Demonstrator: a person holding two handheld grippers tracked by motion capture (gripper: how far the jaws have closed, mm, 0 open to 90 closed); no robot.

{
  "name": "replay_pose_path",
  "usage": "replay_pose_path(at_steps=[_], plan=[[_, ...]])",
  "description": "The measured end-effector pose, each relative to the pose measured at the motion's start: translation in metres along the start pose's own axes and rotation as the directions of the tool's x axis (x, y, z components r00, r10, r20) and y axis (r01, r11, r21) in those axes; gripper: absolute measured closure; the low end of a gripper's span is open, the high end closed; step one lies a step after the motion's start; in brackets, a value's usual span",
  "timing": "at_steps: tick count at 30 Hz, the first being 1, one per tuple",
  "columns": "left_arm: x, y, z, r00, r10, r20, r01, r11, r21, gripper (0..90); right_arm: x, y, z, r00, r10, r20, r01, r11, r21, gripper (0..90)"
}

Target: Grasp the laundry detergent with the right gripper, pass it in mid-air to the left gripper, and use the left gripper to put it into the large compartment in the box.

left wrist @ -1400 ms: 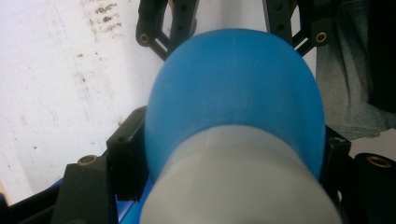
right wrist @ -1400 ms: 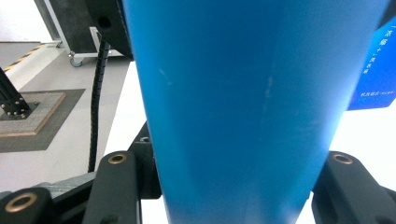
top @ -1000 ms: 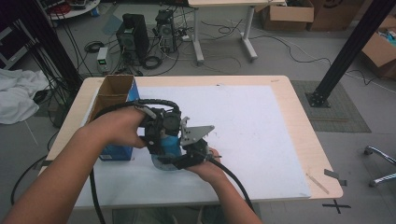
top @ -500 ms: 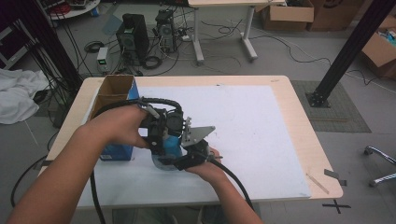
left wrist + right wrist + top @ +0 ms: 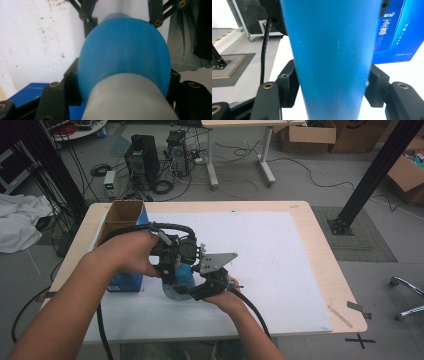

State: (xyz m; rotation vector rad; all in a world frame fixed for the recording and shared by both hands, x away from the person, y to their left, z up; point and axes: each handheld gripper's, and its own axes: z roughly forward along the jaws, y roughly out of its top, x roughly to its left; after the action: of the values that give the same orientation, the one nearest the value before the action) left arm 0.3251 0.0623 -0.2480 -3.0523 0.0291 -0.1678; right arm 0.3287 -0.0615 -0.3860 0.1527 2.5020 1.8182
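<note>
Both claws [image 5: 182,275] meet on a blue bottle [image 5: 181,279] beside an open box [image 5: 122,220]

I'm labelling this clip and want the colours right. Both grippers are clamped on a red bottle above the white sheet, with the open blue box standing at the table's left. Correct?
Not quite: the bottle is blue, not red, as the right gripper view shows plainly. The rest holds: the left gripper and right gripper both clamp it above the white sheet, and the open blue box stands at the table's left.

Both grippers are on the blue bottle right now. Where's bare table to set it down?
The white mat lies bare from the right gripper across to the table's right edge, and behind the hands. The left side is crowded: the open blue box, the left gripper and the blue bottle.
</note>
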Motion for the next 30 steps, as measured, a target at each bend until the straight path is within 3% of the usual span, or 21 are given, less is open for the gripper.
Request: replay_pose_path(at_steps=[10, 15, 18, 23, 26, 30], plan=[[0.003, -0.003, -0.001, 0.9999, -0.012, -0.004, 0.012, 0.9999, -0.007, 38.3, -0.002, -0.001, -0.007, 0.9997, 0.022, 0.009, -0.022, 1.000, -0.004, 27.7], [0.004, -0.004, -0.004, 0.9999, -0.016, -0.006, 0.016, 0.9997, -0.019, 38.3, -0.005, -0.002, -0.012, 0.9962, 0.087, -0.002, -0.087, 0.996, 0.009, 19.5], [0.005, -0.004, -0.006, 0.9999, -0.017, -0.002, 0.017, 0.9998, -0.011, 38.3, -0.006, -0.002, -0.015, 0.9949, 0.101, -0.001, -0.101, 0.995, 0.022, 15.2], [0.006, -0.006, -0.014, 0.9996, -0.027, -0.008, 0.027, 0.9996, 0.001, 38.2, -0.007, 0.001, -0.027, 0.9931, 0.117, 0.003, -0.117, 0.990, 0.072, 11.8], [0.008, -0.010, -0.020, 0.9990, -0.043, -0.015, 0.043, 0.9991, 0.000, 38.2, -0.010, 0.008, -0.039, 0.9885, 0.150, -0.016, -0.147, 0.980, 0.131, 0.1], [0.011, -0.015, -0.026, 0.9982, -0.058, -0.016, 0.058, 0.9983, -0.004, 38.2, -0.011, 0.012, -0.049, 0.9873, 0.159, 0.009, -0.157, 0.966, 0.206, 0.0]])
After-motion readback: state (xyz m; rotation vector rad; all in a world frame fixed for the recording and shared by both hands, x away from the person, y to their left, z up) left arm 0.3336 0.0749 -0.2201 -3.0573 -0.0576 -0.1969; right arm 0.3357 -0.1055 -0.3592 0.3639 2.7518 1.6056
